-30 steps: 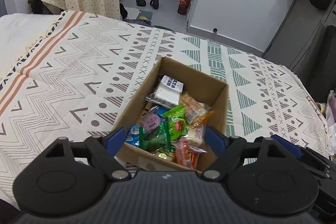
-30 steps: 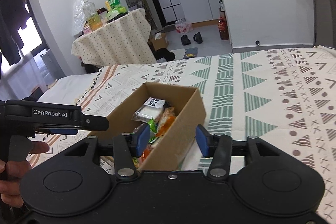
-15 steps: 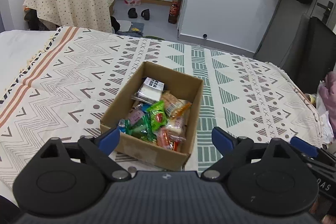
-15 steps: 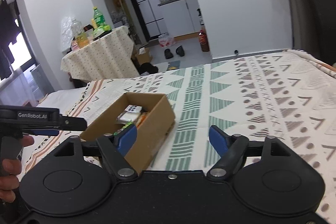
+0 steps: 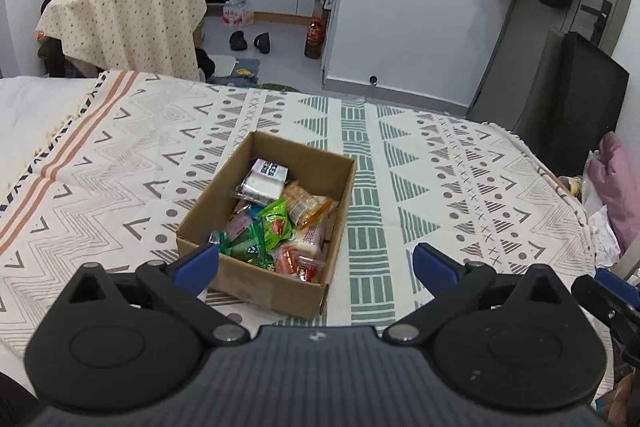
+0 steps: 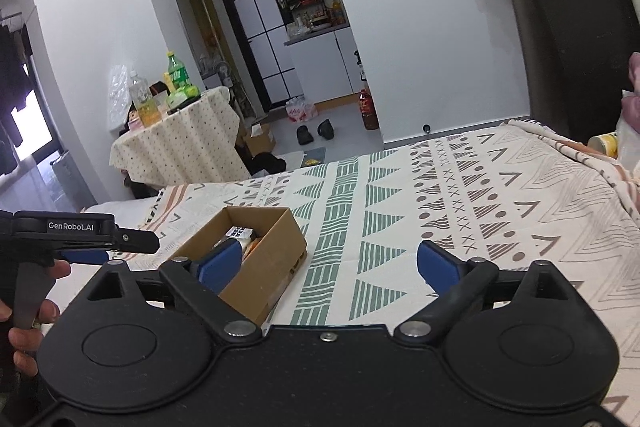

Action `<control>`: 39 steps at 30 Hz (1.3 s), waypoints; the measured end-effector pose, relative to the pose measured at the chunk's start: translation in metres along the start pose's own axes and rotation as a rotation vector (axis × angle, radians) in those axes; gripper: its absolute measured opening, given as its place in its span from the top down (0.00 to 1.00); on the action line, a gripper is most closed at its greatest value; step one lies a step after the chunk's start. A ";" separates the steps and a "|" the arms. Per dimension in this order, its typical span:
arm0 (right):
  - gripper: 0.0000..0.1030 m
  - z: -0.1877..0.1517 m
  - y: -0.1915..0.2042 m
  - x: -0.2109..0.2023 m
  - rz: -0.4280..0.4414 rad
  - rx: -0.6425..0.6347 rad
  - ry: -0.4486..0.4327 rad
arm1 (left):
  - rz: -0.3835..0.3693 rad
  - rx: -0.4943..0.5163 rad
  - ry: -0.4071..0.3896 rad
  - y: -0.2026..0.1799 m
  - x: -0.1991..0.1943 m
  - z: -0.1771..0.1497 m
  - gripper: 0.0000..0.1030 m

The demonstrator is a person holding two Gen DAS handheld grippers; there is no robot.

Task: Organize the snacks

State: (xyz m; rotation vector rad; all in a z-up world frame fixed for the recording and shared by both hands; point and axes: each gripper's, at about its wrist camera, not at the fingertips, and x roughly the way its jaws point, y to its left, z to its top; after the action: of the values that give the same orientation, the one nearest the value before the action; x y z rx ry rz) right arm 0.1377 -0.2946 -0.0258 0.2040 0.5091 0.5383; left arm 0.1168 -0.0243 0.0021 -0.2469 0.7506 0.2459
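Observation:
An open cardboard box [image 5: 276,287] sits on the patterned bedspread [image 5: 120,171], filled with several wrapped snacks [image 5: 276,223] in green, orange, pink and white. My left gripper [image 5: 316,265] hovers just short of the box's near wall, fingers wide open and empty. In the right wrist view the same box [image 6: 272,251] lies left of centre, with only a white packet [image 6: 240,233] showing inside. My right gripper [image 6: 329,263] is open and empty, held back from the box with its left fingertip [image 6: 220,263] overlapping the box's near side.
The left gripper's body [image 6: 80,231] and a hand [image 6: 24,315] holding it show at the right wrist view's left edge. A draped side table [image 5: 120,23] with bottles stands beyond the bed. A black chair [image 5: 576,107] and pink fabric [image 5: 616,183] sit right.
Both grippers have pulled back and risen from the box, which now looks smaller and farther off. The right gripper's fingers have spread wider apart.

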 end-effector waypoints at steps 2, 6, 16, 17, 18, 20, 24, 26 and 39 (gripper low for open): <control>0.05 0.000 0.000 -0.006 0.000 0.001 -0.004 | -0.018 0.010 0.003 -0.001 -0.006 -0.002 0.00; 0.01 -0.001 0.004 -0.016 0.000 -0.006 -0.007 | -0.026 0.023 0.007 -0.001 -0.017 -0.008 0.00; 0.00 -0.005 0.019 -0.036 0.011 -0.021 0.021 | -0.055 0.044 0.014 0.006 -0.049 -0.023 0.00; 0.00 -0.005 0.021 -0.038 0.010 -0.025 0.022 | -0.053 0.051 0.014 0.006 -0.053 -0.025 0.00; 0.00 -0.005 0.023 -0.040 0.010 -0.029 0.023 | -0.051 0.053 0.015 0.007 -0.057 -0.026 0.00; 0.00 -0.006 0.030 -0.044 0.017 -0.040 0.022 | -0.055 0.047 0.014 0.011 -0.065 -0.028 0.00; 0.00 -0.010 0.044 -0.050 0.028 -0.069 0.039 | -0.054 0.025 0.010 0.018 -0.077 -0.031 0.00; 0.00 -0.012 0.051 -0.052 0.041 -0.078 0.055 | -0.060 0.022 0.012 0.021 -0.081 -0.034 0.00; 0.00 -0.013 0.079 -0.064 0.046 -0.132 0.086 | -0.048 0.072 -0.041 0.032 -0.110 -0.042 0.00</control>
State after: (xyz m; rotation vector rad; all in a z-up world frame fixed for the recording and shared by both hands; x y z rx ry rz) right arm 0.0489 -0.2613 0.0139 0.0668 0.5514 0.6258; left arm 0.0020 -0.0213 0.0446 -0.1911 0.7110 0.1774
